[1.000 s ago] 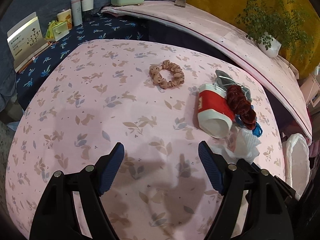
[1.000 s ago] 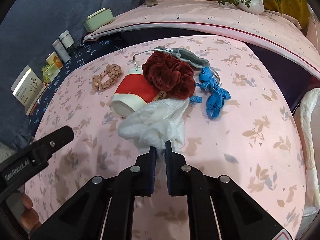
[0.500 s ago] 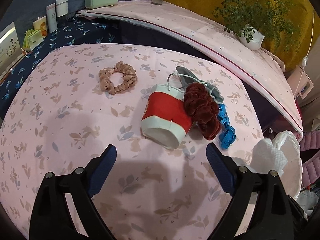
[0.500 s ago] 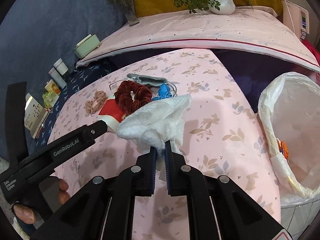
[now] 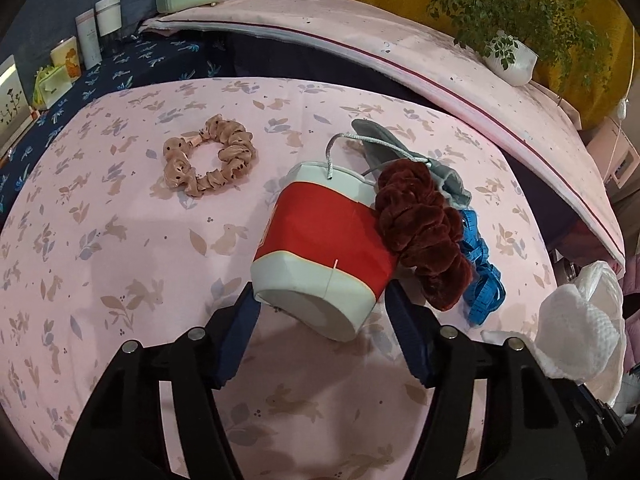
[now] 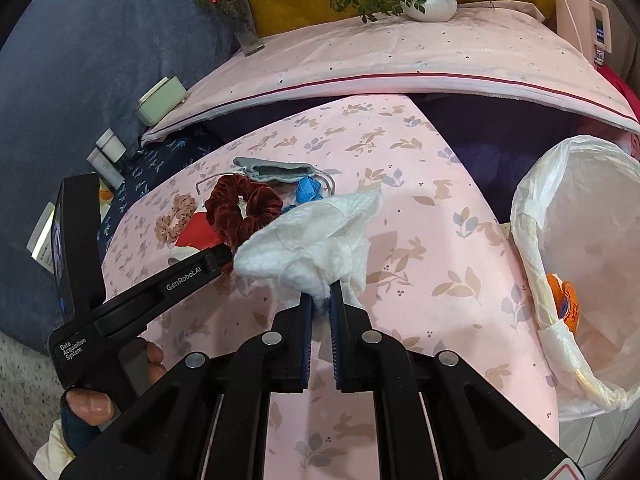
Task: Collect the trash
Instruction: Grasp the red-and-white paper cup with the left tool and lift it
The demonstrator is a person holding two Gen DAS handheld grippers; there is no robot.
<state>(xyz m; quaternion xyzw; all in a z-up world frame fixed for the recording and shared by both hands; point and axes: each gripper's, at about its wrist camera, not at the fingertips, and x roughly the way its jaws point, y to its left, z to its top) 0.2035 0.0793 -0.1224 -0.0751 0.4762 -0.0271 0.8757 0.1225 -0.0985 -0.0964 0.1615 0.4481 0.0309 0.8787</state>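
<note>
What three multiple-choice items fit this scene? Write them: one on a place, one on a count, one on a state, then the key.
1. Where does the red-and-white cup lie?
A. in the bin
B. on its side on the pink cloth
C. on the shelf

2. How many scrunchies lie on the cloth?
A. two
B. four
C. none

3. What is the right gripper doing?
A. hanging open
B. gripping the cup
C. clamping a white tissue

Key: B, its mouth faces the left gripper, whose jaws are closing beside it; A, one beige scrunchie, one dark red scrunchie; C, the tissue bunches from between the shut jaws.
</note>
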